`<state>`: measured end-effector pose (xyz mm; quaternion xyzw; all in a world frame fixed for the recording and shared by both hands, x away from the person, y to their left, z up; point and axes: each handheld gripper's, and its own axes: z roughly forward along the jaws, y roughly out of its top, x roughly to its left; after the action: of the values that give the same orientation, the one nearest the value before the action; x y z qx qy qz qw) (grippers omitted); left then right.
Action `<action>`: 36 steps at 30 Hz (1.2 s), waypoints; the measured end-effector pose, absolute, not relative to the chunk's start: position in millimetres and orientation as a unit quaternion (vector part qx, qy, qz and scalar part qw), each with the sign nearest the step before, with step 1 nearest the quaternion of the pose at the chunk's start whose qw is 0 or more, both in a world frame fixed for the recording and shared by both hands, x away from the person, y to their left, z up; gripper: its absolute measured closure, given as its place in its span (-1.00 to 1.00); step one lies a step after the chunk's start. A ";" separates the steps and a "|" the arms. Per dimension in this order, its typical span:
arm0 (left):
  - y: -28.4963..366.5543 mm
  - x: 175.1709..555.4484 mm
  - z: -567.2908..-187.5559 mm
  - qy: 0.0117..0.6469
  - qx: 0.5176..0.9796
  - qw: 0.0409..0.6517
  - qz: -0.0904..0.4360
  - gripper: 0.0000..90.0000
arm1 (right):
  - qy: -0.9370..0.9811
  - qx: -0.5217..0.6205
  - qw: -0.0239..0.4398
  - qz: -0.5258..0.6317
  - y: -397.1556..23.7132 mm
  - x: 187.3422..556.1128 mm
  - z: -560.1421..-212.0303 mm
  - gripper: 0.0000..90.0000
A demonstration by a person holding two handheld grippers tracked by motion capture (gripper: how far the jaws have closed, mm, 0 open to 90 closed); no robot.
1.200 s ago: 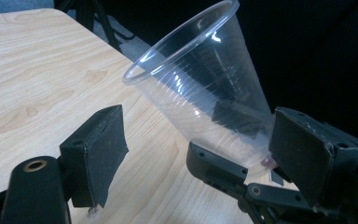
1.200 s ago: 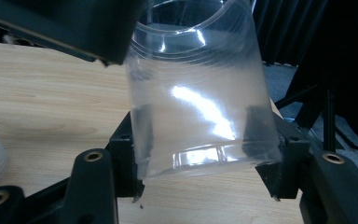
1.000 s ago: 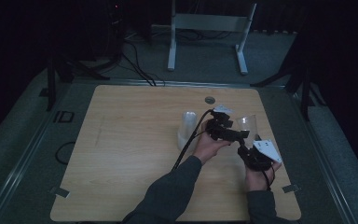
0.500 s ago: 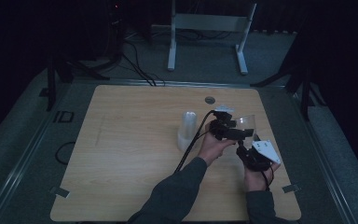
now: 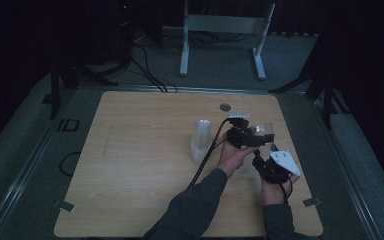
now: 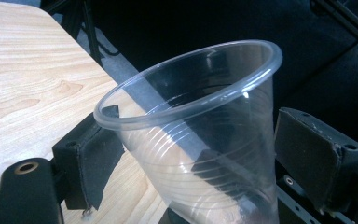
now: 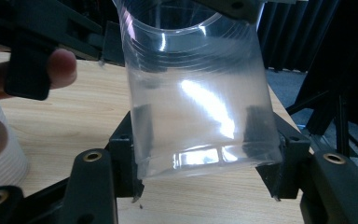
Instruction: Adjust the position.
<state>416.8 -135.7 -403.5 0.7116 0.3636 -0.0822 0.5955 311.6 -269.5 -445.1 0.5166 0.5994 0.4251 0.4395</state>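
A clear plastic cup (image 7: 200,93) is held above the table, and my right gripper (image 7: 204,158) is shut on it near its base, both pads pressing its wall. My left gripper (image 6: 200,140) stands around the same cup (image 6: 200,140) below its rim. Its jaws have just been opening: the right pad (image 6: 317,154) is off the cup and the left pad (image 6: 93,158) is at its side. In the high view the cup (image 5: 264,131) sits between the left gripper (image 5: 250,134) and the right gripper (image 5: 261,155).
A stack of clear cups (image 5: 200,140) lies on the wooden table (image 5: 140,165), left of the hands. A round hole (image 5: 224,107) sits near the far edge. Beyond the table stand a metal frame (image 5: 225,25) and floor cables (image 5: 150,75).
My left gripper has edged a little to the right at the cup. The right gripper and the cup stack have kept still.
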 end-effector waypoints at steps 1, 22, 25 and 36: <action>-136.3 416.6 -403.6 0.367 0.709 0.596 -0.084 -0.65 | 0.599 0.517 0.440 0.425 -269.6 311.5 -445.2 -0.07; -135.0 405.9 -395.6 0.340 0.722 0.602 -0.040 -0.38 | 0.618 0.510 0.417 0.429 -275.2 314.8 -445.0 -0.10; -135.6 403.1 -394.1 0.334 0.726 0.601 -0.028 -0.36 | 0.619 0.510 0.415 0.429 -275.9 314.9 -445.0 -0.10; -134.1 397.5 -387.7 0.324 0.731 0.600 0.006 -0.35 | 0.632 0.504 0.398 0.434 -276.6 316.4 -445.4 -0.37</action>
<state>397.5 -134.1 -387.7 0.7312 0.3235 0.0064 0.6005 316.4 -276.6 -445.4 0.5042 0.6319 0.4338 0.3979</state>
